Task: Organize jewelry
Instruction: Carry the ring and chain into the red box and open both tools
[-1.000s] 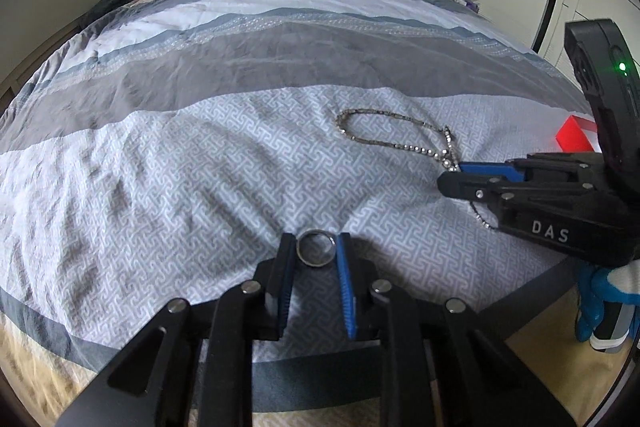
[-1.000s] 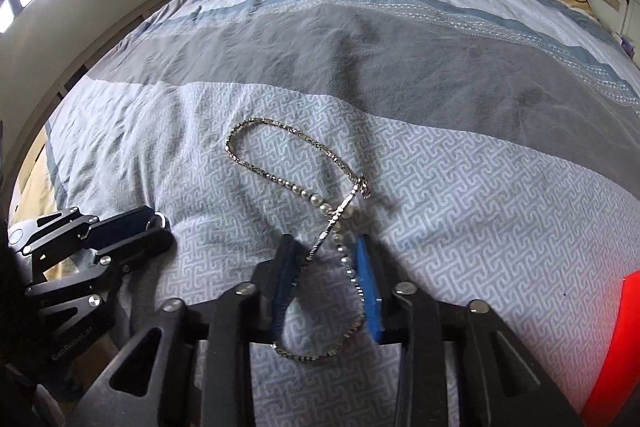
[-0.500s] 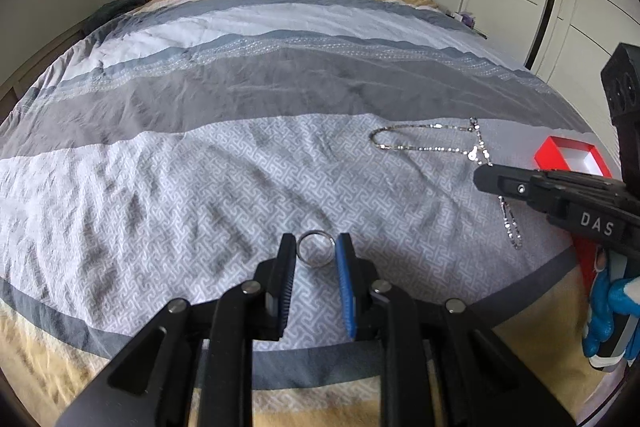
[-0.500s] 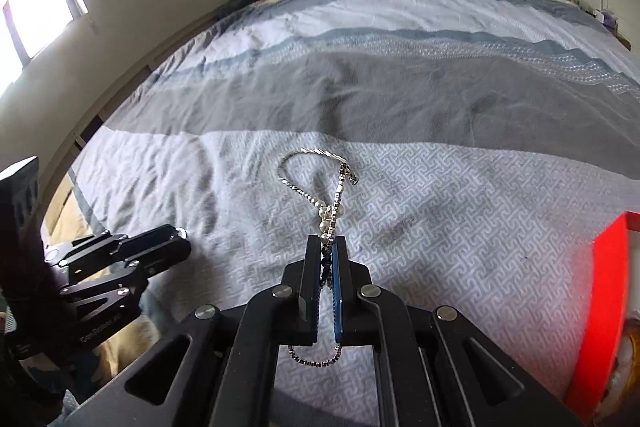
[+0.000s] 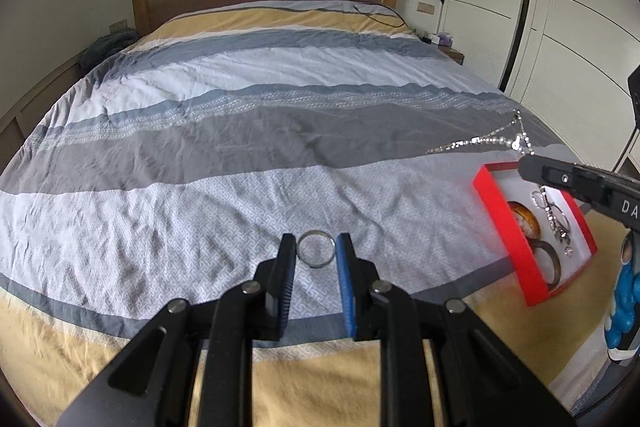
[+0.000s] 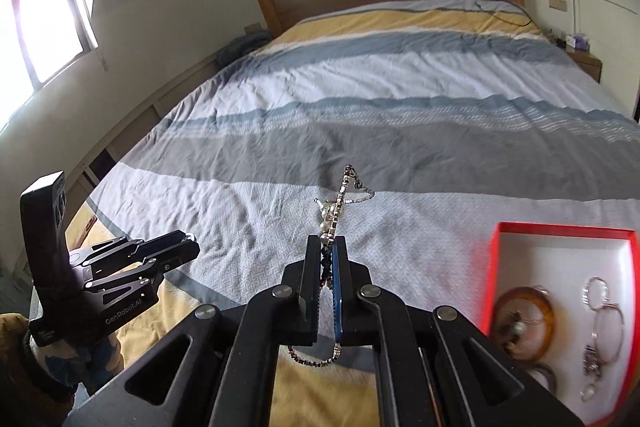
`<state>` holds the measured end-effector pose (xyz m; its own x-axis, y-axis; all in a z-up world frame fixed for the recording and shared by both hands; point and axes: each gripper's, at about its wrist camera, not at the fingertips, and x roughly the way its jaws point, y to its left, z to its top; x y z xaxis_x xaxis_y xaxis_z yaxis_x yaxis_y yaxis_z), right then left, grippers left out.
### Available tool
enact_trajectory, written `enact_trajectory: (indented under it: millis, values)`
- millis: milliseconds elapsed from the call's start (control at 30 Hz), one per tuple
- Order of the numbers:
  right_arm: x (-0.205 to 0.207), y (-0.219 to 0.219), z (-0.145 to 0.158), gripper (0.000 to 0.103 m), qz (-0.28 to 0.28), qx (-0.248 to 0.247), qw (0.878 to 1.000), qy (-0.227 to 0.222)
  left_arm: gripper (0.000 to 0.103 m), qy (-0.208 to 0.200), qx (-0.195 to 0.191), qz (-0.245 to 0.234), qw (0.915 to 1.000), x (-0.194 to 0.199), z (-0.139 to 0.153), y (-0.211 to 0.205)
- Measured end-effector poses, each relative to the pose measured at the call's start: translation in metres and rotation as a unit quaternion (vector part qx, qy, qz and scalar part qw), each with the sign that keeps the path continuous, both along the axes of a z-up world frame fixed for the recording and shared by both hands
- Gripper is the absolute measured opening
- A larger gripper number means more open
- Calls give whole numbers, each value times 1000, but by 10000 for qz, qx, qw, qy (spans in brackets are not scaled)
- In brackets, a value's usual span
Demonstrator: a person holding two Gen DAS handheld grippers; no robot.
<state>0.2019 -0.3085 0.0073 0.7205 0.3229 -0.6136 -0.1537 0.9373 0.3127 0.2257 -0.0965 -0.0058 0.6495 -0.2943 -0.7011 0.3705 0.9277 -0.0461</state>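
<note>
A: What has just changed?

B: The right gripper has clamped shut on the silver beaded chain necklace and lifted it off the striped bedspread; it dangles clear.

A: And the left gripper?

B: It pinches the plain silver metal ring, also raised; the red-rimmed white jewelry box waits at four o'clock; both pieces look ready to drop in.

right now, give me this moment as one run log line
left gripper: shut on ring | right gripper: shut on necklace, lifted off bed | red box: holds bangle, other pieces
</note>
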Motion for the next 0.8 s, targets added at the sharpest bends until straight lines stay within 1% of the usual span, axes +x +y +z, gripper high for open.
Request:
enact_trajectory:
  millis: [200,367,567,700,800]
  values:
    - [-45,-41,25,5,-363,-110,9992,-158,19,-88,-195,-339,9992,-24,23,-37]
    - [-71,-82,25,5,-706,-221,9972,-130,19,-56,-333,-706,9969,-38,28,-84]
    - [-86,-132,11,5,-1091,-307,9935,33,19,40,-383,-1154,9926,-46,23,-145]
    - [-87,-162,-9,5,-1279,-284,9912,187,19,187,-364,-1390,9894,-48,11,-184]
    - [-85,-177,-26,5,-1354,-247,9900,304,19,318,-313,-1517,9874,-48,-1,-208]
